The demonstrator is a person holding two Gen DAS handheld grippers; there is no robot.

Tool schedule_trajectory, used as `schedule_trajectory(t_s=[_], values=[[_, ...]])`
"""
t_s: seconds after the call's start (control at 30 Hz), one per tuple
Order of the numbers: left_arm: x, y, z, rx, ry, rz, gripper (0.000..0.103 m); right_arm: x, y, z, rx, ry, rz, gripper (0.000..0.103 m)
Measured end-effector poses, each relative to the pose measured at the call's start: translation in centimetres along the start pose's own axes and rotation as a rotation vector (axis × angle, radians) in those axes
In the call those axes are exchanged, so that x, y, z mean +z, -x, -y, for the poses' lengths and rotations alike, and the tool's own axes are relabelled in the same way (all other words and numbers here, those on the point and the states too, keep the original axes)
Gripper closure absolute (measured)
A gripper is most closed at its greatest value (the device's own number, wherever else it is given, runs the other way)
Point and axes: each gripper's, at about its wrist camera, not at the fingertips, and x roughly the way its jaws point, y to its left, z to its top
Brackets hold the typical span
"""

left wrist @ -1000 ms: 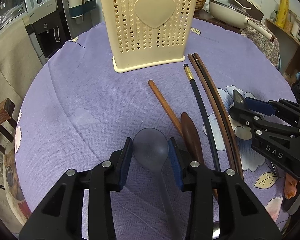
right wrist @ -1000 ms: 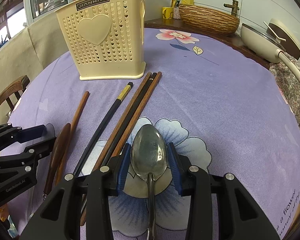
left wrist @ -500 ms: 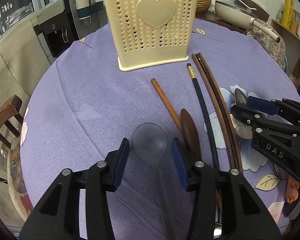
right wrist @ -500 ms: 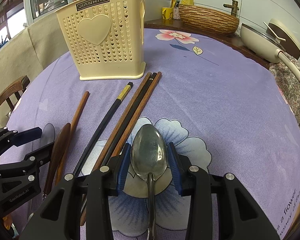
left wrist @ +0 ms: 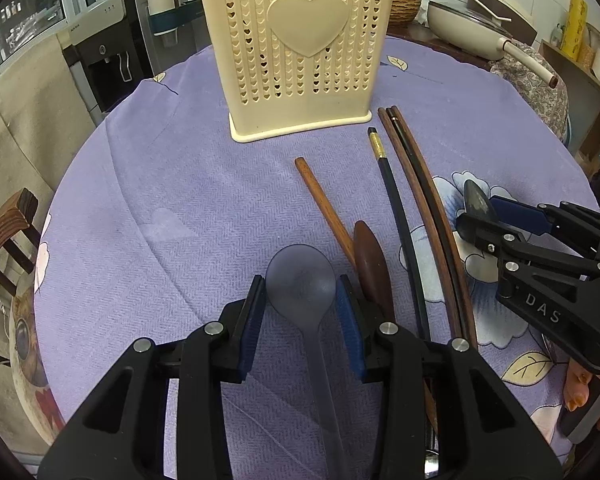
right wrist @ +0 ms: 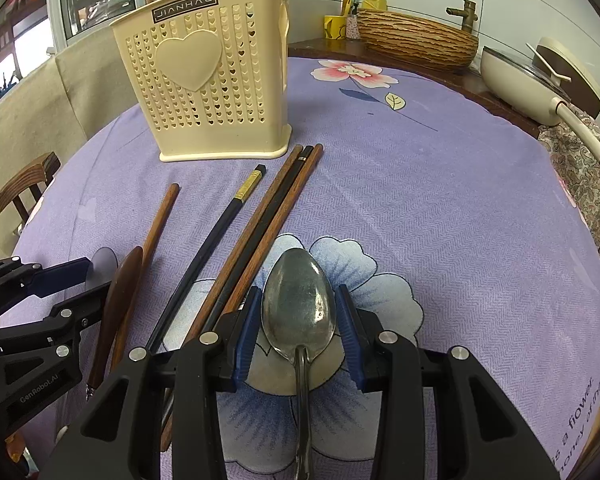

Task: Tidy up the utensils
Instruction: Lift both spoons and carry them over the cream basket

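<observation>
Left gripper point(left wrist: 301, 300), seen along its own black fingers with blue pads: the jaws are clamped on the bowl of a translucent grey-blue plastic spoon point(left wrist: 302, 280), one pad point(left wrist: 253, 320) against each side of the bowl, the handle running back between the fingers. Just to the right of this gripper lies a dark brown wooden spoon point(left wrist: 370, 264) with its bowl beside the right-hand pad, and a reddish-brown wooden stick point(left wrist: 324, 210) slants away ahead of it. Further right lie a black chopstick with a gold band point(left wrist: 392, 200) and a bundle of long dark brown chopsticks point(left wrist: 424, 200), all flat on the lilac flowered tablecloth point(left wrist: 180, 200). Straight ahead of the gripper, well apart from it, stands the cream plastic utensil basket with heart-shaped perforations point(left wrist: 300, 48), upright.

Right gripper point(right wrist: 299, 320), seen along its own fingers: the jaws are clamped on the bowl of a tarnished metal spoon point(right wrist: 299, 304), blue pads point(right wrist: 246, 328) at both edges of the bowl, the handle pointing back toward the camera. The chopstick bundle lies just left of this gripper; the basket stands ahead and to its left.
</observation>
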Motion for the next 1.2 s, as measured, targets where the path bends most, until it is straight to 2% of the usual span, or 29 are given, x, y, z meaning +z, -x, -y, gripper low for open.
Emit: schedule_trajectory(t_s=[0.23, 0.57, 1.03, 1.2], values=[[0.3, 1.3, -1.2, -0.024, 0.043, 0.043, 0.066, 0.1, 1.4, 0.8, -0.004, -0.035, 0.059, 0.066], [1.1, 5.9, -3.5, -0.067, 0.100, 0.155, 0.066, 1.1, 7.6, 0.9, 0.051, -0.045, 0.223, 0.066], [2.2, 11.4, -4.5, -0.108, 0.094, 0.274, 0.066, 1.1, 11.8, 0.7, 0.055, -0.042, 0.278, 0.066], [3.1, 12.2, -4.5, -0.111, 0.088, 0.296, 0.066, 1.3, 12.5, 0.6, 0.048, -0.030, 0.293, 0.066]])
